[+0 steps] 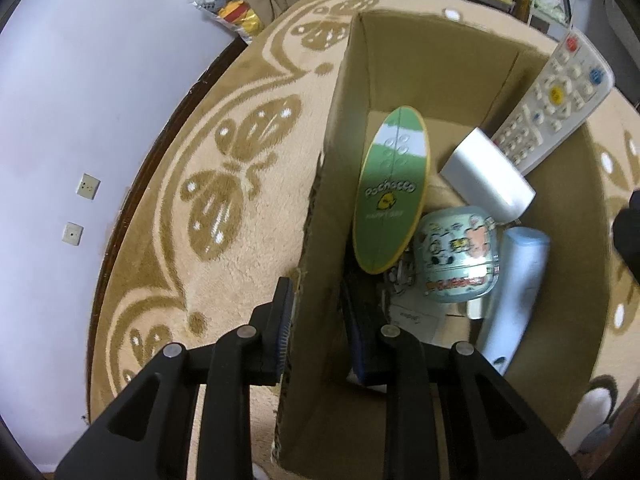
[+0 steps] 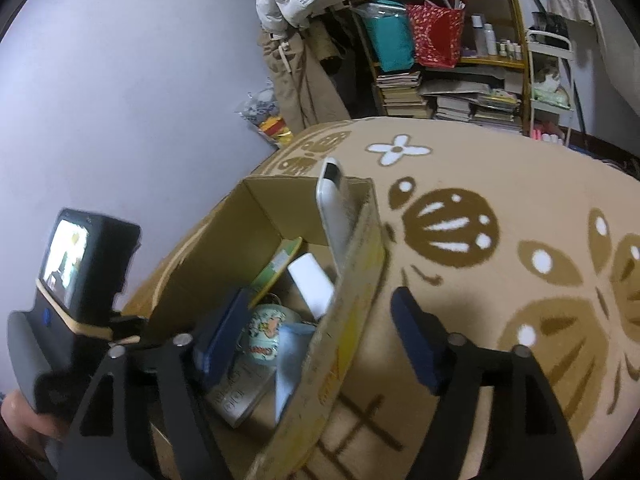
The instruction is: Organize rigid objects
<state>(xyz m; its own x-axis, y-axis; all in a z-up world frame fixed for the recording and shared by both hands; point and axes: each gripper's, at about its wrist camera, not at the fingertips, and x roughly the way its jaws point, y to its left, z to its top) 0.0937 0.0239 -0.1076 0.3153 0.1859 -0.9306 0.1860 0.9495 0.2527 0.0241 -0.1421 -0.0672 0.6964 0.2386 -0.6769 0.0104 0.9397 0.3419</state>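
box wall (image 2: 348,312) between right tool's (image 2: 316,344) jaws

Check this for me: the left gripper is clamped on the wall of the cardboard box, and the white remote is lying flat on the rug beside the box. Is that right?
Not quite. The remote isn't on the rug; it stands propped inside the cardboard box, leaning against its far wall, as the left wrist view shows. The left gripper is clamped on the box wall.
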